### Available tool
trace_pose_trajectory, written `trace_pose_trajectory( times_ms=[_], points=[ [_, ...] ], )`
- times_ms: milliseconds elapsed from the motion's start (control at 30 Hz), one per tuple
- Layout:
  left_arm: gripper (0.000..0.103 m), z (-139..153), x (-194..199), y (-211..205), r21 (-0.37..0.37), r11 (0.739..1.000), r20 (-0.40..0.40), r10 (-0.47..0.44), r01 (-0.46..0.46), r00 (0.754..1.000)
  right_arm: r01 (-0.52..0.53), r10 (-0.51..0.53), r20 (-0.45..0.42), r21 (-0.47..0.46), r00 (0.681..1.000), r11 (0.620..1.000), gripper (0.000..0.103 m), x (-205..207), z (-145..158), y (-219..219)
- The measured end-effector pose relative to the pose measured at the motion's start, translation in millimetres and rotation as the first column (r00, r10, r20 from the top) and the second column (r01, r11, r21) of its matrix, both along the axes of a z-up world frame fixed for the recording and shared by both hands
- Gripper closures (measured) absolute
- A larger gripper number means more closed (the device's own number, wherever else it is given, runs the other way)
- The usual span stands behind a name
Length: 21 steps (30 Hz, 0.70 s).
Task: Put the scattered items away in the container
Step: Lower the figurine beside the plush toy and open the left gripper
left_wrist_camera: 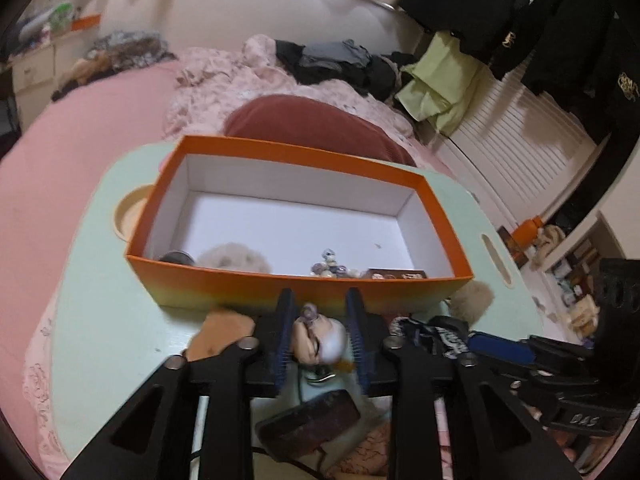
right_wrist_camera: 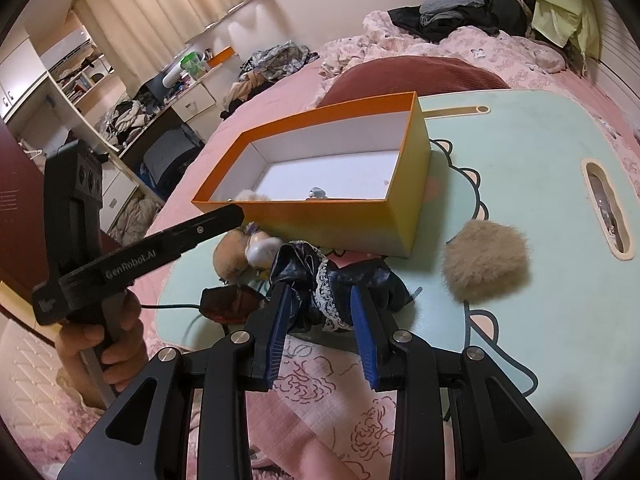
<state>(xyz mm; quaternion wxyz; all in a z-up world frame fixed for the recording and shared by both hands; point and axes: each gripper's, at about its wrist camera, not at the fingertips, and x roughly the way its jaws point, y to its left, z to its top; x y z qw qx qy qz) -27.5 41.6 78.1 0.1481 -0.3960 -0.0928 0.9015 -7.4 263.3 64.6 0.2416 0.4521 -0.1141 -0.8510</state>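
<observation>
Just in front of the orange box [left_wrist_camera: 304, 292] [right_wrist_camera: 328, 224], on the mint-green lap tray [left_wrist_camera: 100, 300] [right_wrist_camera: 540, 152]: a small doll figure [left_wrist_camera: 320, 338] [right_wrist_camera: 248, 248] with a pale head, lying against the box's near wall and still outside it. Left gripper [left_wrist_camera: 319, 296] lowered over that figure, jaws partly apart, one blue pad on either side of the head, a thin gap showing on each side, so not clamped. Gripped from below by a bare hand [right_wrist_camera: 100, 340], well to the left of the box in the right wrist view.

Nearer than the box, beside the figure: a dark shiny cloth with white lace trim [right_wrist_camera: 320, 280] [left_wrist_camera: 448, 336], bunched on the tray edge. Right gripper [right_wrist_camera: 320, 294] set over it, jaws at a middling width with the cloth between the fingertips; impossible to tell whether the pads actually press on it.

Off the box's right-hand corner, apart from it: a fluffy beige pom [right_wrist_camera: 486, 264] [left_wrist_camera: 474, 300], loose on the tray. Nearer than the figure: a dark reddish oval thing [right_wrist_camera: 228, 304] [left_wrist_camera: 312, 420] on a thin cable.

Inside the box, along its near wall: a pale fluffy ball [left_wrist_camera: 236, 258], a cluster of small beads [left_wrist_camera: 332, 266], a flat dark card [left_wrist_camera: 396, 274] and a dark round object [left_wrist_camera: 176, 258], only partly visible. Rest of the white floor bare.
</observation>
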Motion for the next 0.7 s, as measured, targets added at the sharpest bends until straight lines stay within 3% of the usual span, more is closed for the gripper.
trace_pose_trajectory(
  times_ms=[33, 67, 167, 200, 333, 400, 567, 633, 700],
  points=[
    [0.052, 0.4, 5.0, 0.0, -0.017, 1.0, -0.025, 0.016, -0.016, 1.0, 0.001, -0.001, -0.002, -0.001, 1.0, 1.0, 0.07, -0.3, 1.1, -0.1],
    [0.048, 0.1, 11.2, 0.8, -0.036, 0.999, -0.056, 0.035, -0.037, 0.998, 0.003, -0.003, -0.005, -0.002, 1.0, 1.0, 0.07, -1.0, 2.4, -0.5],
    [0.043, -6.7, 30.6, 6.5, -0.063, 0.996, -0.131, 0.049, -0.058, 0.99, 0.006, -0.006, -0.021, 0.004, 1.0, 1.0, 0.07, -5.5, 12.2, -3.4],
    [0.039, -10.9, 34.1, 8.4, -0.053, 0.997, -0.13, 0.045, -0.052, 0.99, 0.006, -0.006, -0.031, 0.011, 1.0, 1.0, 0.07, -8.2, 17.6, -4.5],
    [0.038, -29.4, 41.9, 12.5, -0.01, 1.0, -0.093, 0.025, -0.026, 0.995, -0.002, 0.006, -0.061, 0.065, 0.998, 0.998, 0.069, -27.6, 47.3, -13.5],
    [0.038, -32.8, 42.9, 13.2, -0.012, 1.0, -0.086, 0.017, -0.019, 0.996, -0.039, 0.034, 0.043, 0.119, 0.998, 0.992, 0.06, -52.7, 50.3, -21.9],
    [0.038, -31.6, 43.3, 7.5, 0.019, 0.999, -0.096, 0.037, -0.036, 0.995, -0.168, 0.131, 0.301, 0.101, 0.945, 0.981, 0.06, -116.6, 37.9, -48.9],
    [0.038, -33.2, 43.6, 6.1, 0.027, 0.999, -0.093, 0.043, -0.041, 0.995, -0.187, 0.139, 0.349, 0.107, 0.927, 0.977, 0.059, -133.5, 30.9, -61.8],
    [0.038, -33.0, 44.3, 5.4, 0.033, 0.998, -0.098, 0.048, -0.045, 0.994, -0.198, 0.133, 0.374, 0.142, 0.918, 0.97, 0.05, -143.5, 21.7, -73.9]
  ],
)
